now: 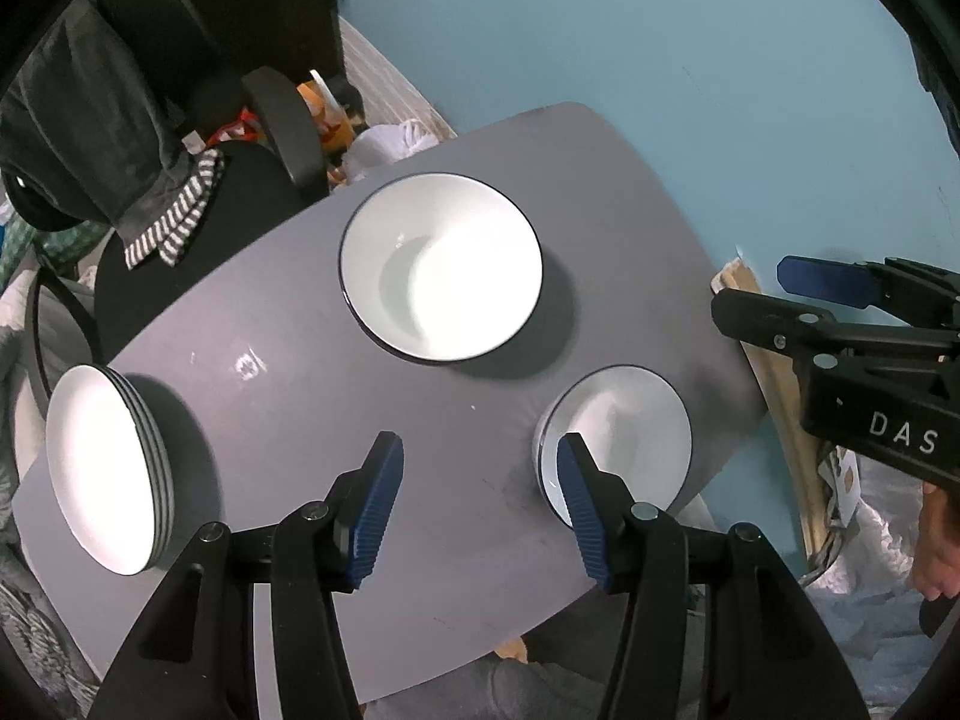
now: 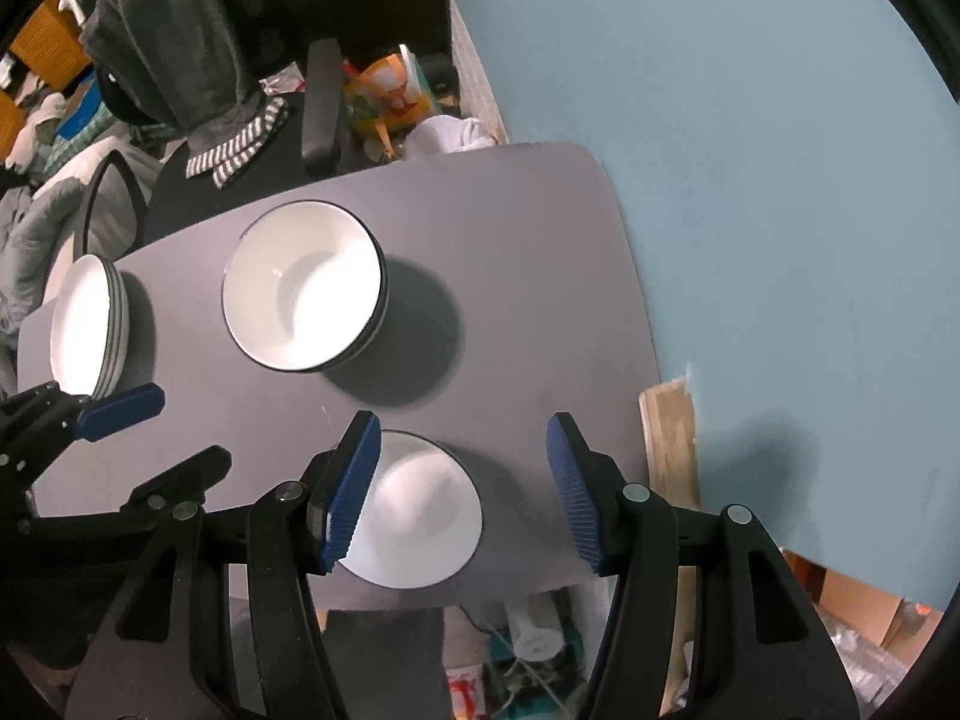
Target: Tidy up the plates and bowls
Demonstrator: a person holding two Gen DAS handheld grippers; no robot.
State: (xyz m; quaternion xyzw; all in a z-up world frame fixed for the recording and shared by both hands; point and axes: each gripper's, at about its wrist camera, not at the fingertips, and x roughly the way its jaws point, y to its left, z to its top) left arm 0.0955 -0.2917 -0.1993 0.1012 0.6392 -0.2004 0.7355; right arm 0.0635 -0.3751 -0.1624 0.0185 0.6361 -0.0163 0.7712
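Left wrist view: a smooth grey table (image 1: 360, 420) with rounded corners sits against a matte teal wall (image 1: 660, 48), and everything here is placed from its large white bowl (image 1: 441, 267) — round, glossy, thinly rimmed in black, nothing in it. From the right wrist, that bowl (image 2: 303, 288) shows more rims beneath it, so it tops a nested stack. Left of the bowl, at the table's edge, stands a stack of white plates (image 1: 105, 468), their grey rims layered like ridges; the top plate is bare. Below and right of the bowl lies the small white plate (image 1: 618, 432), also dark-rimmed and bare, seemingly resting on another.

Your left gripper (image 1: 480, 504) points steeply down below the bowl, its ribbed blue pads parted over bare tabletop and clasping nothing; its right pad overlaps the small plate's edge in view, though contact cannot be told. Your right gripper (image 2: 465, 489) likewise aims down — pads spread wide, empty, poised above the small plate (image 2: 414, 510). A hand (image 1: 939, 546) shows at the frame's right edge. Beyond the table, above and left of the bowl, a black office chair (image 1: 264, 138) carries a dark fabric draped over its back.
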